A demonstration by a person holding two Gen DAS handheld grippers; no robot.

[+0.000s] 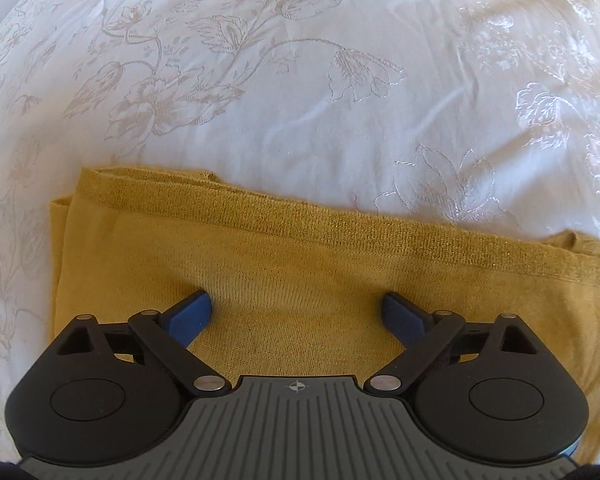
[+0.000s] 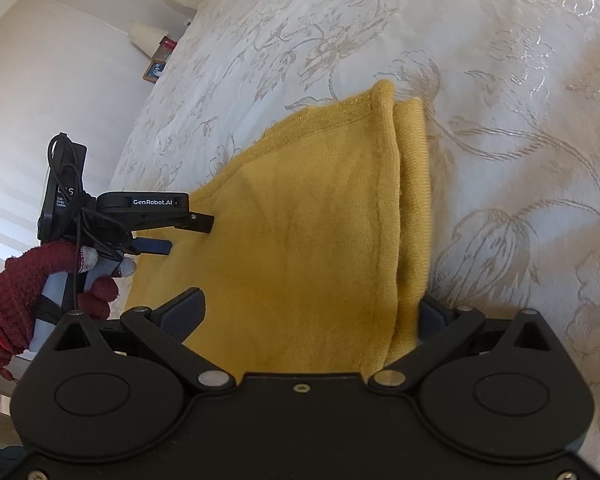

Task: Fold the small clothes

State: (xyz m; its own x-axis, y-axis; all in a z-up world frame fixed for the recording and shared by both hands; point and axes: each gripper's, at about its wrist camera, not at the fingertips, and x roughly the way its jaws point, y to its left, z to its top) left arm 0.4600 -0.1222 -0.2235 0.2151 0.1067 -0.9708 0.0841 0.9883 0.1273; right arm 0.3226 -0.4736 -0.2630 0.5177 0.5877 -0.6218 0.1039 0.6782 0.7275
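Left gripper (image 1: 296,306): jaws spread wide over the mustard knit garment (image 1: 300,272), nothing pinched.
Right gripper (image 2: 312,312): jaws wide apart, the garment's folded edge lying between them; grip not clear.
Garment: folded flat, ribbed hem showing, on the white floral bedspread (image 1: 300,80).
Hand: red knitted glove (image 2: 16,304) on the left gripper's handle.

Sunlit floral bedspread (image 1: 340,92), white wall (image 2: 60,92)

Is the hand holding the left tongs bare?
No: in the right wrist view the hand gripping the left tongs wears a dark red knitted glove.
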